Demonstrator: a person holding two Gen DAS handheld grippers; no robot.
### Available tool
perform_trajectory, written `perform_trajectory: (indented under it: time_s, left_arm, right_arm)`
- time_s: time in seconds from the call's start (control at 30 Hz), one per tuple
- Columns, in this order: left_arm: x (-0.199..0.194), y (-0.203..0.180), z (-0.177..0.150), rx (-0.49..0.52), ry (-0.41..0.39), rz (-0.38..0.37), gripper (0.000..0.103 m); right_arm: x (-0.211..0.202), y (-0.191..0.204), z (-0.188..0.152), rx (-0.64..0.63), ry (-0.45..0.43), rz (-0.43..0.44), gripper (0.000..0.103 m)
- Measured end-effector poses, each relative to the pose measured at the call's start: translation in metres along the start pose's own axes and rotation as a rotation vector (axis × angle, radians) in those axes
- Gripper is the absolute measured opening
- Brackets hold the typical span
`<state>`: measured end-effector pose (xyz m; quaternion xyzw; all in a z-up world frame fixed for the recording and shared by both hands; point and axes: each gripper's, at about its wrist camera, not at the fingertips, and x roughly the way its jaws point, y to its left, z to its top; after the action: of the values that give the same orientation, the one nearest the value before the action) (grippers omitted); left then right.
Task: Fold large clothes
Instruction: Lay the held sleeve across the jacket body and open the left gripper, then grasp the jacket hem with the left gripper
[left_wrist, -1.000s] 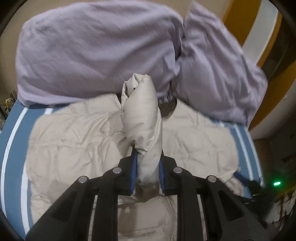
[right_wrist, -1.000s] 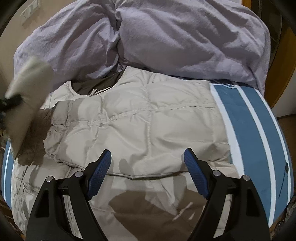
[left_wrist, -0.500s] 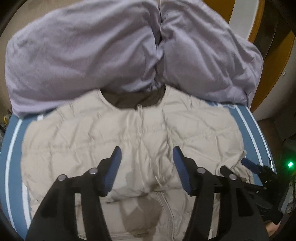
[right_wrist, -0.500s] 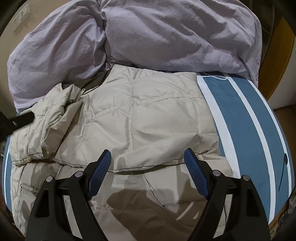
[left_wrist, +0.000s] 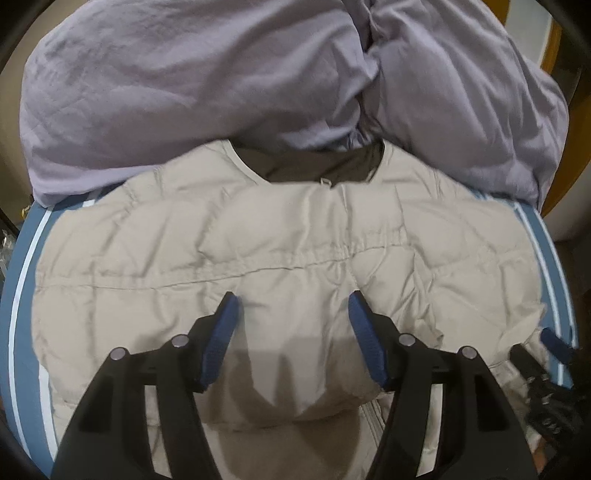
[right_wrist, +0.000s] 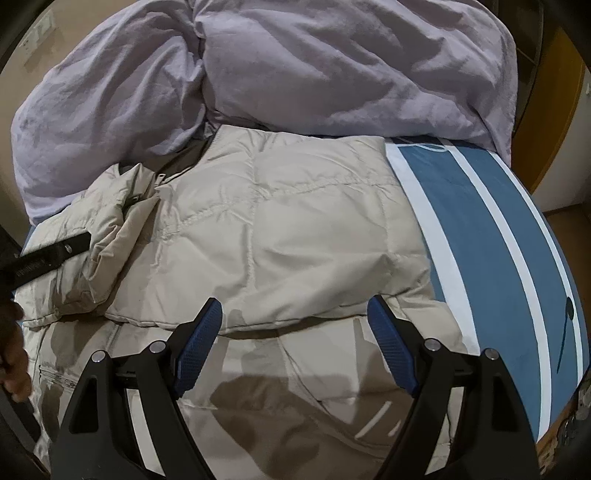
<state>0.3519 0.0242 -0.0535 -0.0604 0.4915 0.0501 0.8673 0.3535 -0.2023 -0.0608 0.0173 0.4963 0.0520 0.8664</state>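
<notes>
Hovering over a beige quilted puffer jacket (left_wrist: 295, 258), the left gripper (left_wrist: 291, 332) has its blue-padded jaws parted with nothing between them; they have just been opening, and only fabric lies below and ahead of its tips. The right gripper (right_wrist: 295, 332) is likewise spread wide and empty, poised above the jacket's lower half. The jacket lies front-up on a blue bedsheet with white stripes (right_wrist: 480, 229), its dark-lined collar (left_wrist: 317, 168) at the far end from both tools, tucked against a rumpled lilac duvet (left_wrist: 221, 74) heaped beyond it. Judging from how things lie, both sleeves are already brought in: ahead of the right gripper one sleeve (right_wrist: 314, 240) sits folded flat across the chest with its lower edge just in front of the pads, while off to that tool's left the other sleeve (right_wrist: 107, 229) rests bunched on the jacket body, beside the black finger of the left gripper. That second sleeve looks loosely dropped rather than smoothed, so it probably wants flattening. What seems left is the larger fold: taking the hem, which lies near and beneath both tools, and carrying it up toward the collar to halve the garment, then tidying the resulting bundle.
</notes>
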Motion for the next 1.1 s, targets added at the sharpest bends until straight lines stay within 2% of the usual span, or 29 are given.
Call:
perform_trajectory:
  time_s: [0.27, 0.47, 0.57, 0.77, 0.9, 1.1]
  left_arm:
    - [0.020, -0.003, -0.009, 0.024, 0.033, 0.014, 0.063]
    - [-0.006, 0.006, -0.017, -0.010, 0.014, -0.022, 0.064]
    - [-0.031, 0.023, -0.029, -0.024, -0.013, -0.016, 0.069]
    - [-0.082, 0.084, -0.078, -0.073, -0.042, 0.034, 0.073]
    - [-0.102, 0.122, -0.122, -0.115, -0.018, 0.084, 0.073]
    - [-0.120, 0.163, -0.184, -0.221, 0.030, 0.121, 0.073]
  right_arm:
    - [0.003, -0.009, -0.006, 0.028, 0.020, -0.007, 0.082]
    - [-0.007, -0.011, -0.008, 0.006, 0.016, 0.010, 0.082]
    - [-0.016, -0.015, -0.013, -0.014, 0.020, 0.032, 0.082]
    - [-0.039, -0.039, -0.039, -0.071, 0.068, 0.064, 0.086]
    - [-0.055, -0.072, -0.063, -0.052, 0.114, 0.073, 0.086]
    - [-0.064, -0.118, -0.093, 0.013, 0.183, 0.083, 0.086]
